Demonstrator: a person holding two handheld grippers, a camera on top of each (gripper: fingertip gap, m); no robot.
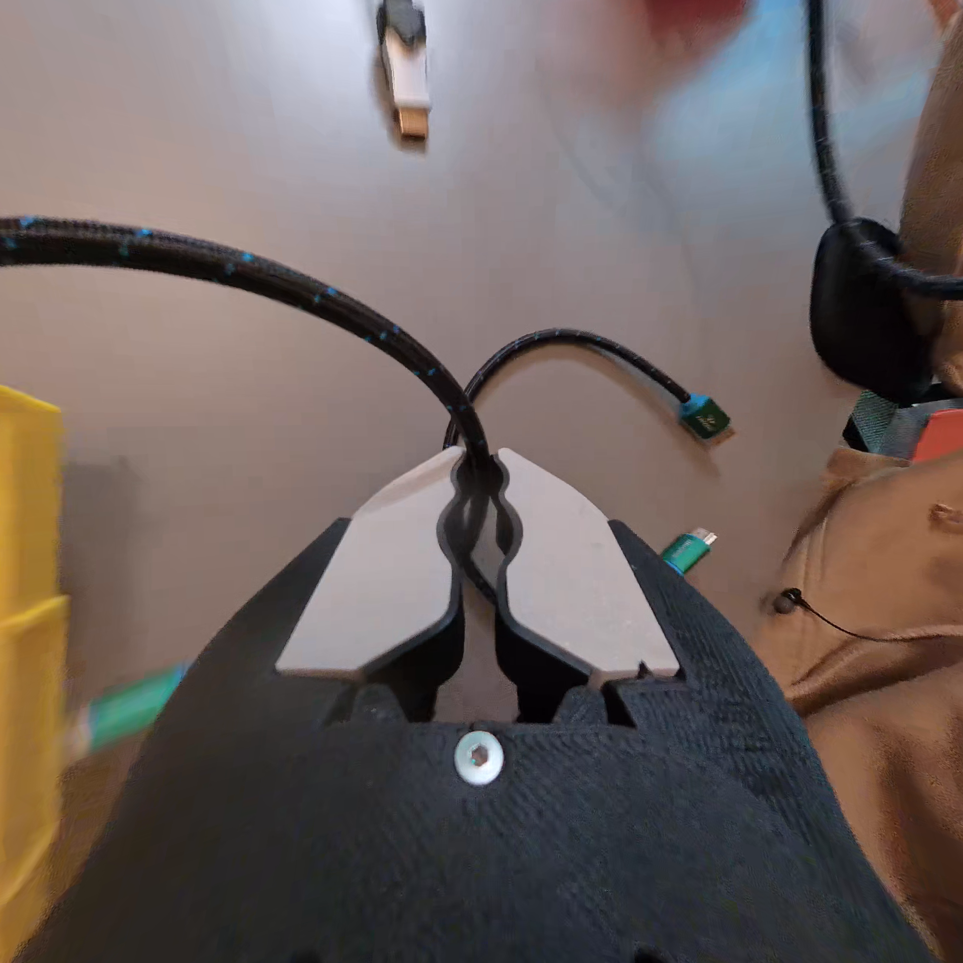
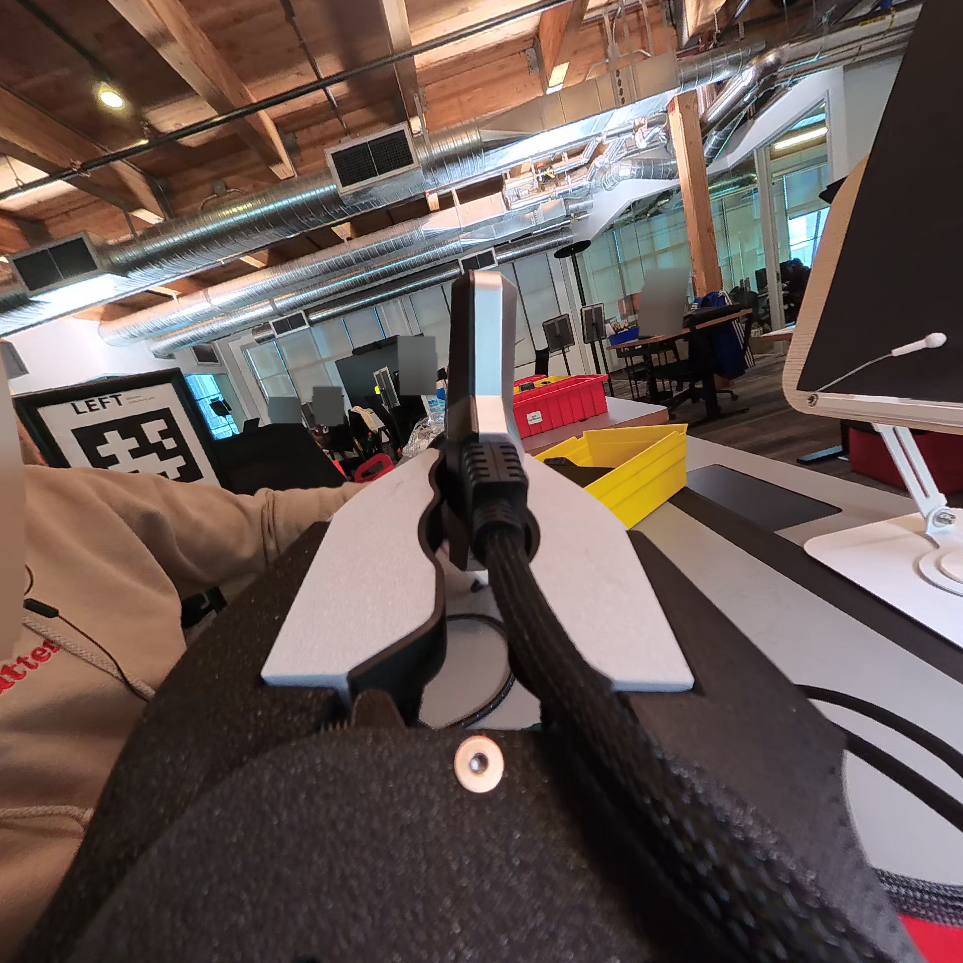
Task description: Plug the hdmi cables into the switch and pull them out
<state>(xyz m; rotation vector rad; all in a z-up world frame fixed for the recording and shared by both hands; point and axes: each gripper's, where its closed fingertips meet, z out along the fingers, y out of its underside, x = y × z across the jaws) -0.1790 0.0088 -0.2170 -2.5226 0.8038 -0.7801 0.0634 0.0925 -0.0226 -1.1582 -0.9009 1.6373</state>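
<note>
- The left gripper [image 1: 478, 464] was clamped on a black braided cable [image 1: 250, 271] flecked with blue; 2 strands of it ran between the pale fingers [image 1: 396, 568], pinched near the tips.
- One strand arced off to the left edge of the left wrist view; the thinner one looped right and ended in a green HDMI plug [image 1: 706, 422] lying on the grey tabletop [image 1: 208, 130].
- A second green plug [image 1: 688, 552] showed just past the right finger, and a third, blurred, green plug [image 1: 135, 703] lay low at the left beside a yellow bin [image 1: 26, 573].
- Farther up the table lay a silver-bodied plug [image 1: 409, 83], well apart from the gripper.
- The right gripper [image 2: 482, 469] was closed around the HDMI switch [image 2: 477, 354], a flat black-and-silver block held upright, with its thick black lead [image 2: 563, 651] trailing back over the gripper body.
- Beyond it stood another yellow bin [image 2: 641, 469], a red bin [image 2: 563, 401] and a white stand [image 2: 886, 547].
- A tan sleeve [image 2: 156, 521] lay to the left.
</note>
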